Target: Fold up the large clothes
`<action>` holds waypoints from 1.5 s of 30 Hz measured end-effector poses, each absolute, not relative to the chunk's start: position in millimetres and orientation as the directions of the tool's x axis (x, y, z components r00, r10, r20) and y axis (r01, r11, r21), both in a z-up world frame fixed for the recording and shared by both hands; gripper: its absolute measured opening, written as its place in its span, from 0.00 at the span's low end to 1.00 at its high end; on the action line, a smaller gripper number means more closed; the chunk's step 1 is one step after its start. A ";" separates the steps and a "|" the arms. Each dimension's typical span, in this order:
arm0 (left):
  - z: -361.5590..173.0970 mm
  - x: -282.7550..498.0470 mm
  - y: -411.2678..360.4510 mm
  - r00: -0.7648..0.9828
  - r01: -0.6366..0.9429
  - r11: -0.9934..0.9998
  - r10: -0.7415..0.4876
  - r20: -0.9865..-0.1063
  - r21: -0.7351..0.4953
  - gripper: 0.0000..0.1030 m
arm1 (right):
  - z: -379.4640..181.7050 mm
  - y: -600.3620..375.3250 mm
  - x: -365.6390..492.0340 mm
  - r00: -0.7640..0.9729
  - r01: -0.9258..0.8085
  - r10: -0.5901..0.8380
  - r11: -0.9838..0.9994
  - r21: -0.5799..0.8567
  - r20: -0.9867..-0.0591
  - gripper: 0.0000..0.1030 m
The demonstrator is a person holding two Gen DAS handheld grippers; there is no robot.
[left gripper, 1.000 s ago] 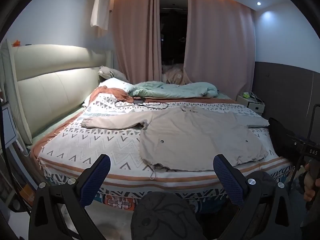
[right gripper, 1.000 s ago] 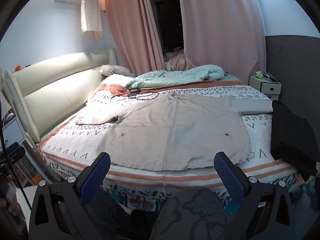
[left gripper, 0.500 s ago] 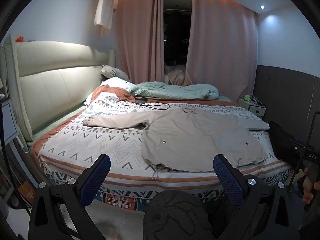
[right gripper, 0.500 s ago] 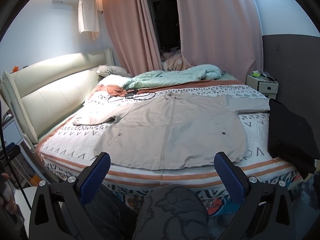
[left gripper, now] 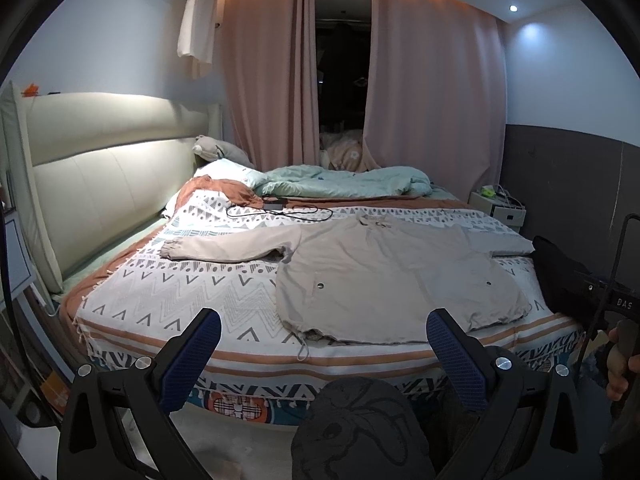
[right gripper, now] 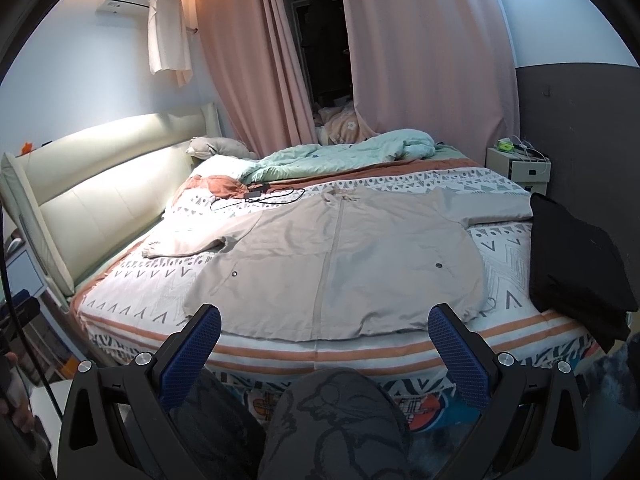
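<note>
Bed (left gripper: pixel 168 292): a patterned white cover with orange stripes along the near edge is seen; a padded headboard stands at the left.
Beige jacket (right gripper: pixel 340 264): laid flat, front up, on the near half of the bed, hem toward the cameras, zip line down the centre; one sleeve is stretched toward the headboard, the other toward the bedside cabinet.
Green duvet (right gripper: pixel 344 156): bunched along the far side of the bed, before the pink curtains.
Black garment (right gripper: pixel 576 264): folded at the right edge of the bed, just beside the jacket's right sleeve.
Left tool (left gripper: pixel 320 352): held wide apart, nothing gripped, off the bed's near edge.
Right tool (right gripper: pixel 324 352): likewise spread wide and unloaded, facing the jacket hem.
Black cable (left gripper: pixel 280 210): coiled beyond the jacket's collar.
</note>
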State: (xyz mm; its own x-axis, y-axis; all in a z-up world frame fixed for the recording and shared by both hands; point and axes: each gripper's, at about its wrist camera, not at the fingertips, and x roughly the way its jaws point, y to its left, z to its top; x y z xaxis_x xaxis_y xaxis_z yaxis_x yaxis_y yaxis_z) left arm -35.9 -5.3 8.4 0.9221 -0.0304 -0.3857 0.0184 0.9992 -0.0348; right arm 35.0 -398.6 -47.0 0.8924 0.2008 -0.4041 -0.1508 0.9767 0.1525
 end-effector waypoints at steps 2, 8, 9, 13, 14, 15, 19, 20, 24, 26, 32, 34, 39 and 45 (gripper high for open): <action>8.3 -35.8 -5.5 0.922 0.021 0.999 -0.034 -0.387 -0.038 1.00 | -46.8 -400.9 35.6 0.895 -0.145 0.194 0.978 0.149 -0.403 1.00; 7.5 -31.5 -2.4 0.916 0.016 0.999 -0.034 -0.400 -0.048 1.00 | -45.5 -405.9 37.9 0.898 -0.130 0.180 0.980 0.149 -0.401 1.00; 7.1 -30.6 -2.3 0.915 0.015 0.999 -0.033 -0.402 -0.049 1.00 | -45.4 -406.2 38.6 0.898 -0.128 0.179 0.980 0.149 -0.401 1.00; 5.6 -26.6 0.4 0.913 0.008 0.999 -0.029 -0.406 -0.054 1.00 | -44.8 -408.2 41.4 0.898 -0.128 0.179 0.980 0.151 -0.402 1.00; 5.6 -25.4 1.9 0.913 0.006 0.998 -0.028 -0.407 -0.056 1.00 | -44.5 -408.2 42.5 0.899 -0.128 0.179 0.980 0.151 -0.401 1.00; 5.2 -23.8 2.7 0.912 0.005 0.998 -0.028 -0.409 -0.057 1.00 | -44.4 -408.2 43.6 0.899 -0.126 0.178 0.980 0.151 -0.401 1.00; 3.3 -16.4 6.9 0.909 -0.003 0.998 -0.023 -0.417 -0.063 1.00 | -45.1 -405.4 47.7 0.898 -0.121 0.170 0.982 0.144 -0.406 1.00; 2.6 -14.6 8.5 0.908 -0.005 0.998 -0.024 -0.418 -0.067 1.00 | -44.6 -404.6 49.1 0.898 -0.119 0.166 0.983 0.139 -0.406 1.00; -0.4 -8.7 11.5 0.905 -0.011 0.998 -0.018 -0.425 -0.067 1.00 | -43.9 -403.1 56.3 0.896 -0.121 0.168 0.983 0.137 -0.411 1.00; -1.2 -4.0 13.9 0.904 -0.020 0.997 -0.012 -0.427 -0.071 1.00 | -43.4 -400.9 61.5 0.895 -0.120 0.164 0.984 0.132 -0.416 1.00; -3.5 13.5 21.2 0.896 -0.031 0.996 -0.009 -0.443 -0.084 1.00 | -41.6 -394.7 81.4 0.886 -0.130 0.173 0.983 0.129 -0.430 1.00; -3.8 19.8 23.5 0.895 -0.037 0.996 -0.004 -0.445 -0.083 1.00 | -41.0 -392.1 88.7 0.883 -0.135 0.178 0.982 0.129 -0.433 1.00; -4.1 39.7 31.6 0.889 -0.058 0.995 0.012 -0.457 -0.085 1.00 | -34.8 -385.6 112.1 0.878 -0.149 0.191 0.981 0.127 -0.439 1.00; -1.4 64.4 46.2 0.890 -0.079 0.992 0.024 -0.456 -0.102 1.00 | -24.1 -379.3 148.6 0.872 -0.160 0.211 0.975 0.151 -0.441 1.00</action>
